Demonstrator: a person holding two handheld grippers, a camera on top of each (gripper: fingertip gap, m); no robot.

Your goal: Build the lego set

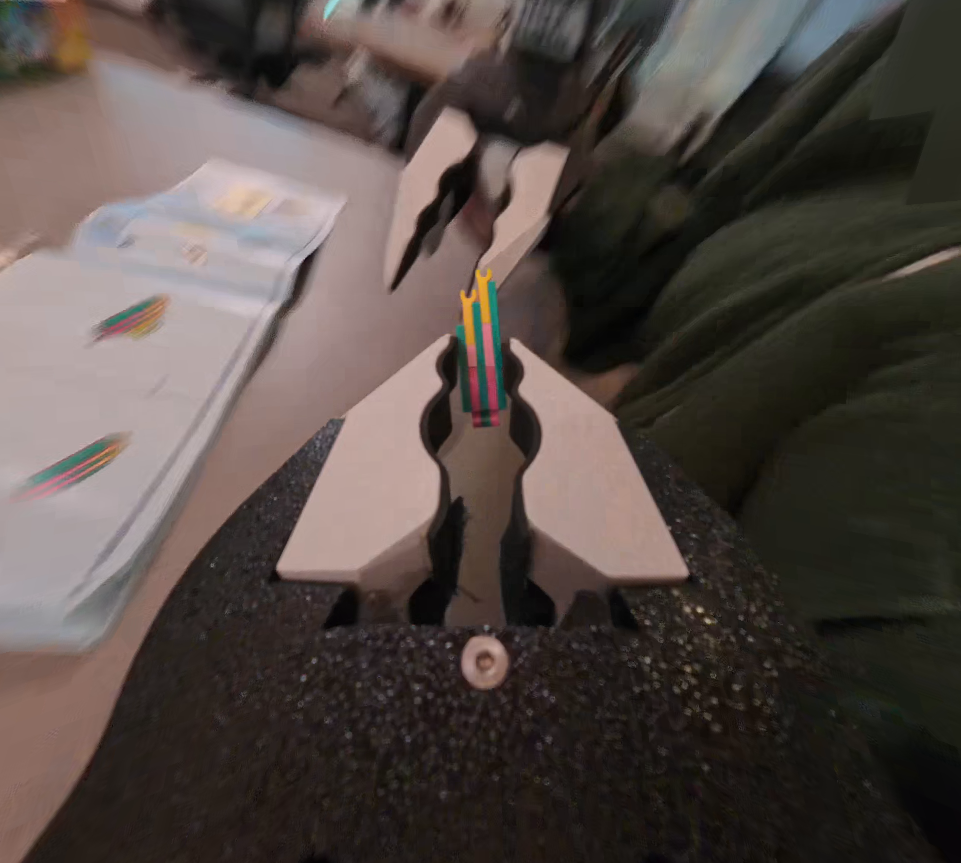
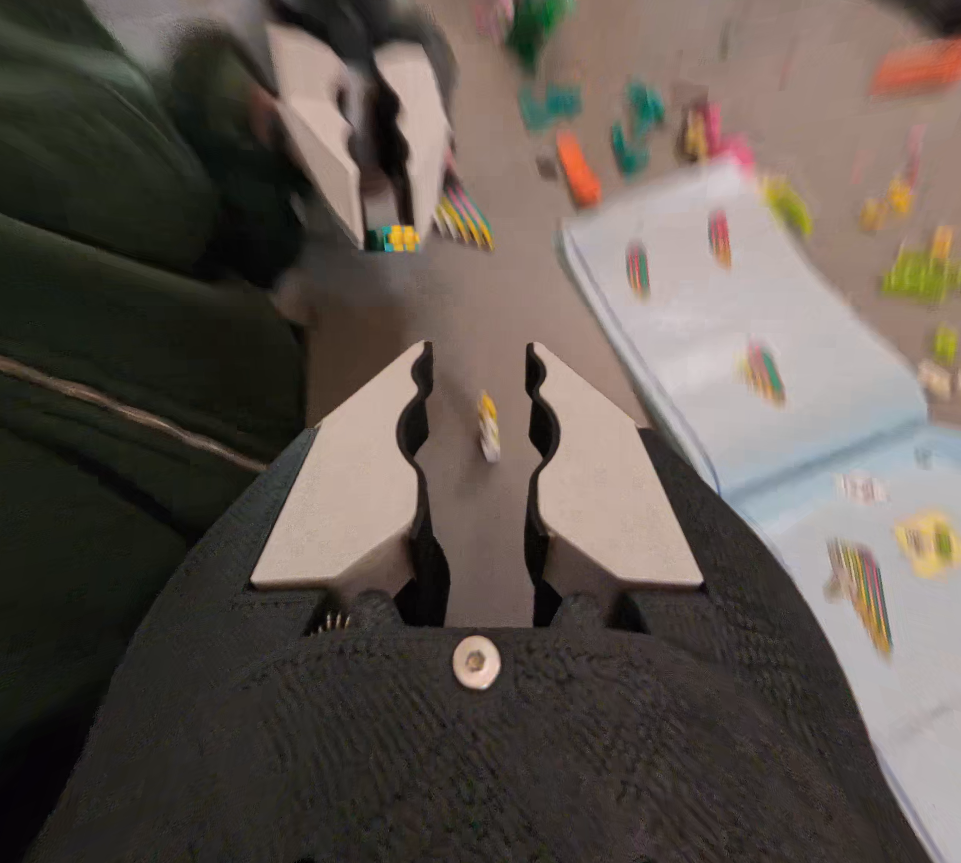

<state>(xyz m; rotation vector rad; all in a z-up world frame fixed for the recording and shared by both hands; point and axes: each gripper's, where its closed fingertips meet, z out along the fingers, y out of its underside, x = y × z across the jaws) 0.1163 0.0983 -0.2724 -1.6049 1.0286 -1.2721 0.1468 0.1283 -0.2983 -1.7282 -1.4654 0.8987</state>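
Lego piece: a slim stack of green, pink and yellow plastic strips (image 1: 481,359), topped with two small yellow forked tips, is standing upright between the tips of the left gripper's fingers.
Left gripper: the grey, wavy-edged metal fingers of the left gripper (image 1: 481,344) are closing on the striped stack, pinching its lower half while the forked tips are poking out beyond them.
Right gripper: the right gripper (image 2: 478,349) is holding its grey fingers apart with nothing between them; in the left wrist view it is hovering just beyond the stack's tips.
Loose piece: a small yellow and white brick (image 2: 489,424) is lying on the grey tabletop (image 2: 478,307), showing in the gap between the right fingers.
Booklet: a pale blue open instruction booklet (image 2: 728,344) is lying to the right of the right fingers.
Background: blurred coloured pieces (image 2: 639,130) are lying scattered well beyond the fingertips.
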